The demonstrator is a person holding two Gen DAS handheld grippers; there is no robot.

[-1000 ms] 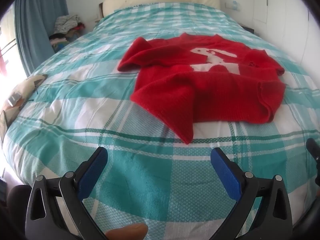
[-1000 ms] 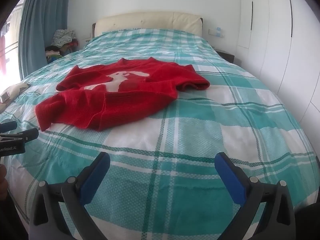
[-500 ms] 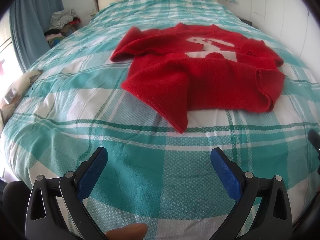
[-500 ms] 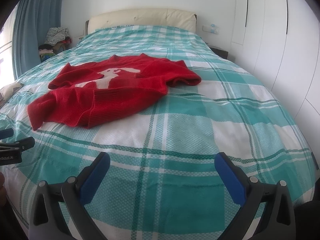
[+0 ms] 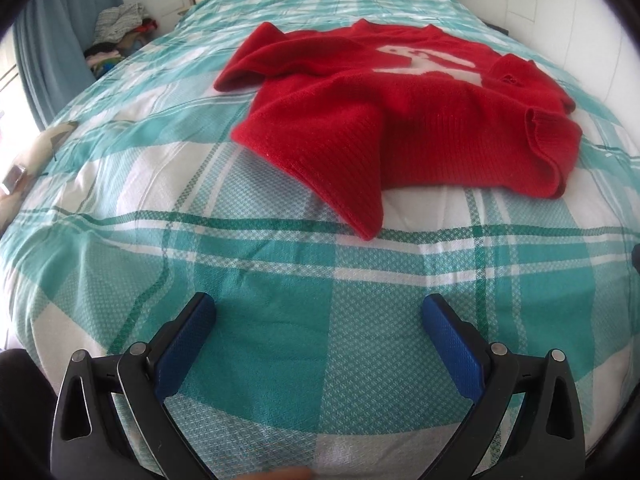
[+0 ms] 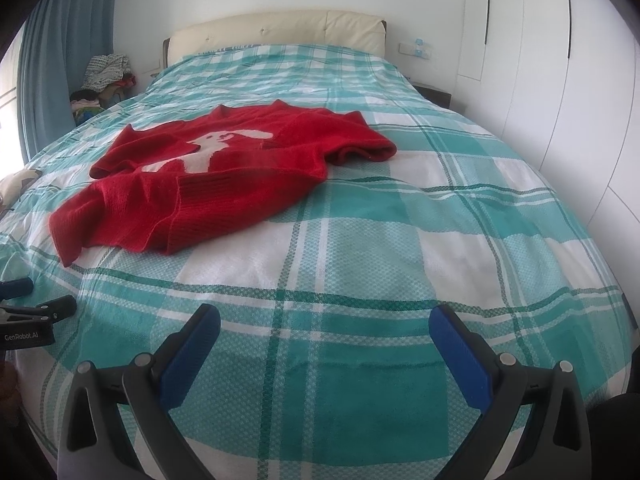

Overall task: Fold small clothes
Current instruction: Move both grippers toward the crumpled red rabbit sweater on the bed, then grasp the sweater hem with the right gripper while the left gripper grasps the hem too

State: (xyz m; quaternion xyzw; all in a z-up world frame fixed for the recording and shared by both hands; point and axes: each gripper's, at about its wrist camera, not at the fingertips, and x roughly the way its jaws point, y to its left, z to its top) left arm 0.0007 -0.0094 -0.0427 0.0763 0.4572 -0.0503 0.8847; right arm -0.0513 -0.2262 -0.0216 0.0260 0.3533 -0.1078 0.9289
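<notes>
Both my tools, left [image 5: 318, 320] and right [image 6: 324, 330], gape empty short of the rumpled red sweater [image 5: 404, 120]; its white motif [image 6: 208, 148] is partly fold-hidden.

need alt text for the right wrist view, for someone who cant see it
A crumpled red sweater with a white animal figure lies unfolded on a bed under a teal and white plaid cover. The right gripper hovers open in the foreground, holding nothing; the left gripper shows at the left edge. Beyond are a cream headboard and white wardrobe doors.
</notes>
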